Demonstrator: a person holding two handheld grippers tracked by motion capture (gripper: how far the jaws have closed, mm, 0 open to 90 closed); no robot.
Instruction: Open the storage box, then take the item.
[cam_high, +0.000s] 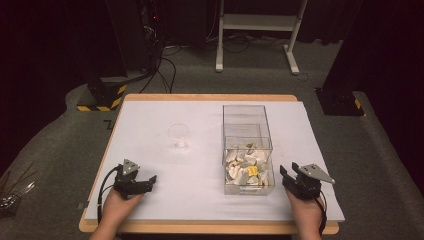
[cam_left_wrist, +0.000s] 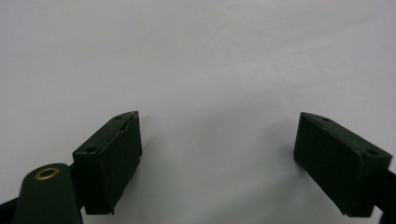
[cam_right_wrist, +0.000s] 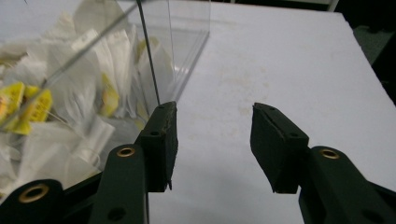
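A clear plastic box stands right of the table's middle, its near half piled with white and yellow sachets. The same sachets press against the box wall in the right gripper view. A small clear glass stands upright left of the box. My left gripper rests at the front left of the table, open and holding nothing; its jaws stand wide apart over bare white surface. My right gripper sits just right of the box's near corner, open and empty.
The white sheet covers a wooden table whose rim shows at the back. Beyond it are a white frame's legs, cables on the floor and yellow-black striped bases. Thin sticks lie on the floor at far left.
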